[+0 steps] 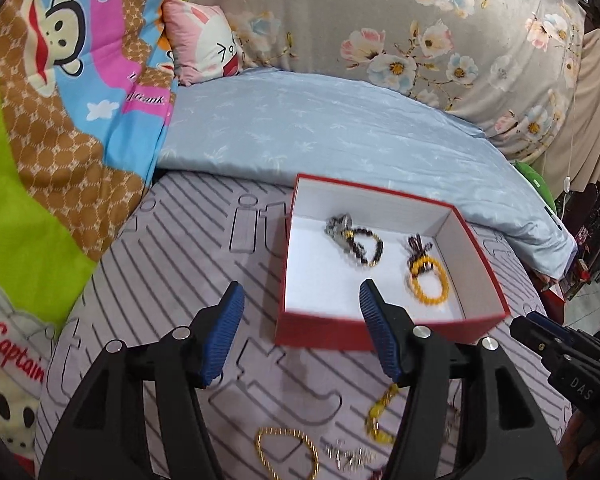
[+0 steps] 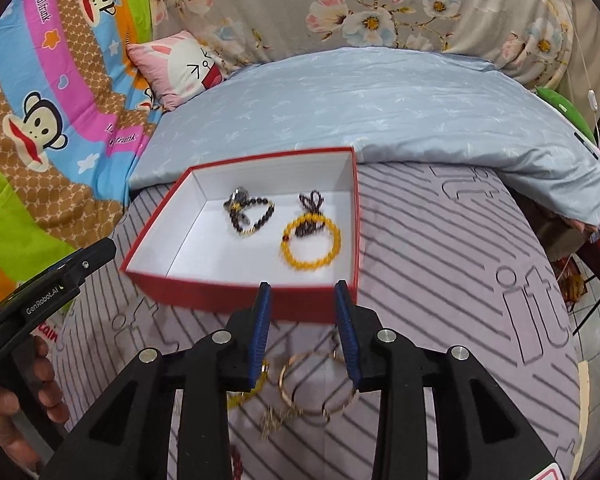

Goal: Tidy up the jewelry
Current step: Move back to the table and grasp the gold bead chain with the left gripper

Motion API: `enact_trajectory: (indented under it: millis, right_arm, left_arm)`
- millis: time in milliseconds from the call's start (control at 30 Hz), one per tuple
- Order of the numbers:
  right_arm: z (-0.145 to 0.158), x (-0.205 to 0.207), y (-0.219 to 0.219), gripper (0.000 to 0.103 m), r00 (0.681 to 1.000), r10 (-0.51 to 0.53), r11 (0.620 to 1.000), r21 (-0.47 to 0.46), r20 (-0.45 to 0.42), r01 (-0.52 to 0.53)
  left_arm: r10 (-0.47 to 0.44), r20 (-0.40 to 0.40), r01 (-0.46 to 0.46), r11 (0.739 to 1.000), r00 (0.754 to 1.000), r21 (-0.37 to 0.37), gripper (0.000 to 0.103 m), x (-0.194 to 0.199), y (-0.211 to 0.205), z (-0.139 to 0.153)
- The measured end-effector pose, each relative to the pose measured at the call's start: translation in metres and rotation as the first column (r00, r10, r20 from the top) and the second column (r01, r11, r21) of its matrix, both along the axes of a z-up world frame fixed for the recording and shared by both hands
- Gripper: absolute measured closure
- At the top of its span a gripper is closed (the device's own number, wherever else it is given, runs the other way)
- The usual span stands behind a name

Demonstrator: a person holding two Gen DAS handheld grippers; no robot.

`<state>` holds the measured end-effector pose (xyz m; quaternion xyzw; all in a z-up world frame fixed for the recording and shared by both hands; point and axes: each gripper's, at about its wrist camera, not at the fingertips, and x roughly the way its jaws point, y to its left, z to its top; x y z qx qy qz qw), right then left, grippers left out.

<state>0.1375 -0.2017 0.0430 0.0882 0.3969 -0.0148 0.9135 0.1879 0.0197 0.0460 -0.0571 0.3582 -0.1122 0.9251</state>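
Both grippers' jaws spread, empty; gold bangle [image 2: 318,384] lies below right gripper [image 2: 303,294], w/ red box [image 2: 236,296] ahead.

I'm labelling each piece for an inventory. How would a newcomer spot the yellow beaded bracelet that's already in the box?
Find the shallow red cardboard box with a white inside on the striped grey bedsheet. Two pieces lie in it: the yellow beaded bracelet is on the right. Its bright yellow ring, with a small dark tassel, sets it apart from the dark beaded bracelet beside it.
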Motion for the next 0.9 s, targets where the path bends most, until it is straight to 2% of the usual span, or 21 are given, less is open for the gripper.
enact_trajectory:
  millis: [267,433,567,800,900]
  right_arm:
    - [-0.015,-0.045,0.002,0.071,0.999,0.001,1.000,0.014,-0.043,0.000]
    - [-0.029,-0.065,-0.001,0.071,0.997,-0.006,1.000,0.015,-0.078,0.008]
    - [-0.044,-0.078,-0.003,0.071,0.993,-0.014,0.999,0.029,-0.116,0.018]
    - [-0.054,-0.085,0.005,0.071,0.990,0.007,0.999,0.033,-0.142,-0.002]
    - [-0.056,-0.085,0.008,0.071,0.990,0.013,0.999,0.034,-0.143,-0.008]
  left_arm:
    - [0.020,-0.052,-0.019,1.000,0.998,0.024,0.046,-0.045,0.015,-0.022]
    - [0.037,-0.089,-0.032,0.997,0.995,0.065,0.046,-0.066,0.021,-0.042]
    - [0.048,-0.118,-0.037,0.995,0.992,0.094,0.046,-0.076,0.022,-0.059]
    - [0.053,-0.118,-0.037,0.990,0.992,0.135,0.047,-0.077,0.016,-0.072]
    - [0.054,-0.131,-0.034,0.989,0.990,0.147,0.056,-0.074,0.014,-0.080]
